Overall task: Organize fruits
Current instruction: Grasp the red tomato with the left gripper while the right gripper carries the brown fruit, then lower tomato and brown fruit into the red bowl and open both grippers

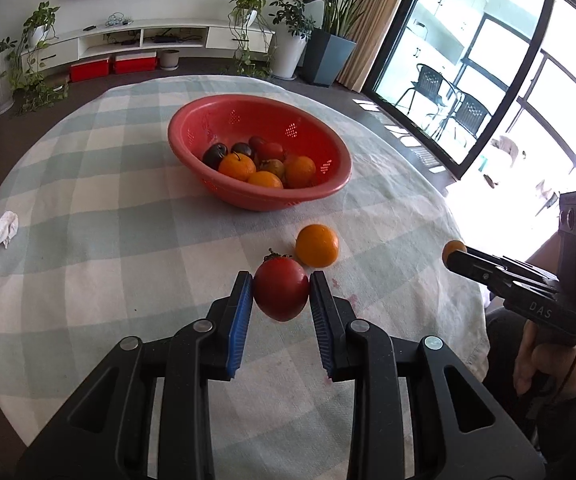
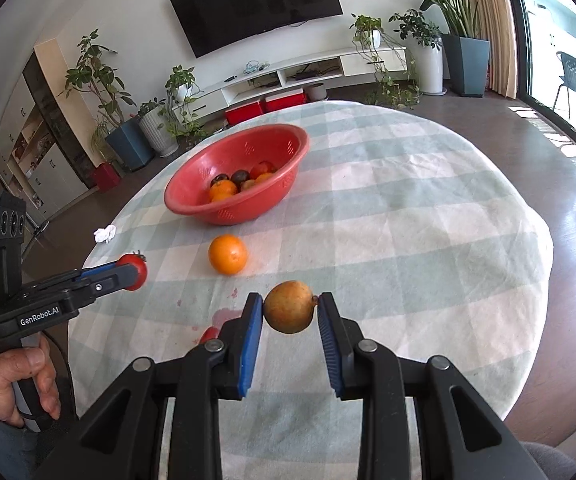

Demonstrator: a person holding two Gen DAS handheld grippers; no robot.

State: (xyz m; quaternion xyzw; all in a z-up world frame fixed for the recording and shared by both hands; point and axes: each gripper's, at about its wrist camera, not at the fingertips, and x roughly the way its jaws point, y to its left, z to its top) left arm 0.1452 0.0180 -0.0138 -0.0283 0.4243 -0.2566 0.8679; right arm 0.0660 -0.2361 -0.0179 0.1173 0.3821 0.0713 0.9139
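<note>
1. Left gripper: blue pads closed narrowly on a red tomato, stem up, held clear of the cloth; in transit, not yet delivered
2. Right gripper: pads pressed to either side of a brownish-yellow round fruit, likewise lifted off the table; in transit, not yet delivered
3. Red stains on the cloth just beneath the right gripper, with a small red object partly hidden behind its left finger; what it is cannot be told
4. Checked tablecloth, pale green and white, covering a round table
5. Loose orange: resting on the cloth between the grippers and the basket, untouched; judged the one clearly visible fruit left to collect
6. Crumpled white tissue: near the table's left edge, not a fruit
7. Red perforated basket: beyond the orange; already holds several oranges, dark plums and red tomatoes
8. Status, as judged: most fruit gathered; two pieces in hand, one on the table; task well advanced, unfinished
</note>
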